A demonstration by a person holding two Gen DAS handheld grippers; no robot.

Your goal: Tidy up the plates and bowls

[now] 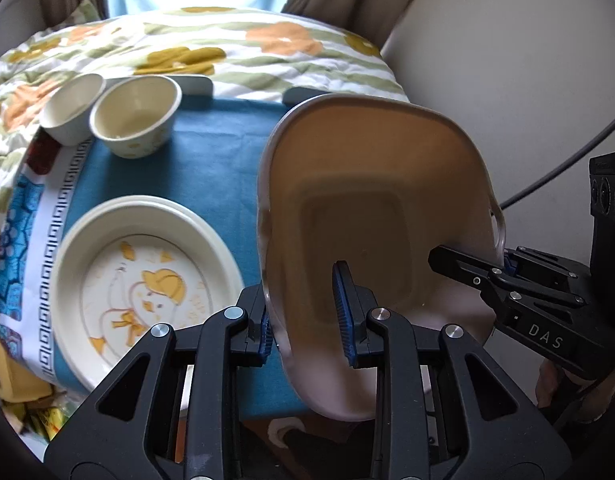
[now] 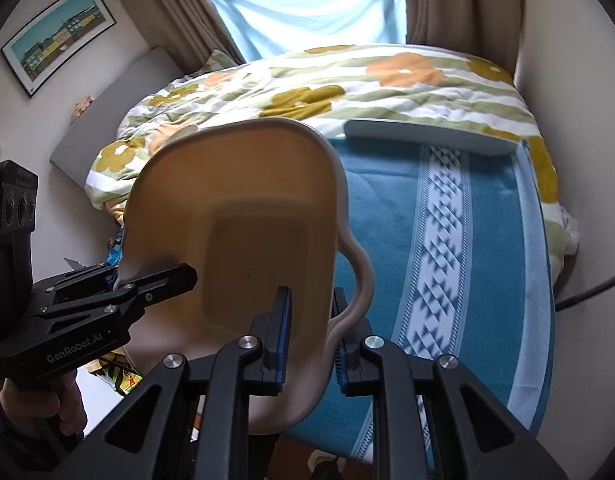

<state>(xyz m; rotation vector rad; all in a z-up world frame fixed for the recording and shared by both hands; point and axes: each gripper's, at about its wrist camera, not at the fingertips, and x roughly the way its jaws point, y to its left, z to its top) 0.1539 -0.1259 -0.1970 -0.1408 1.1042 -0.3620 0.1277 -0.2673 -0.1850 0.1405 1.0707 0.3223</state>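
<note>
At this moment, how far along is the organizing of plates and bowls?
Early to midway, as a guess. Nothing looks stacked yet. In hand: the beige dish, off the cloth and tilted, with the left gripper and right gripper each shut on its rim. Left: two small bowls side by side, unstacked, and the duck plate lying apart on the blue cloth. No destination shows.

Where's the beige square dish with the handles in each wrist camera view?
Left wrist: beige dish fills centre-right, left gripper clamped on its near rim.
Right wrist: dish sits centre-left, right gripper clamped by its handle.
Shared landmark: floral quilt behind.
</note>
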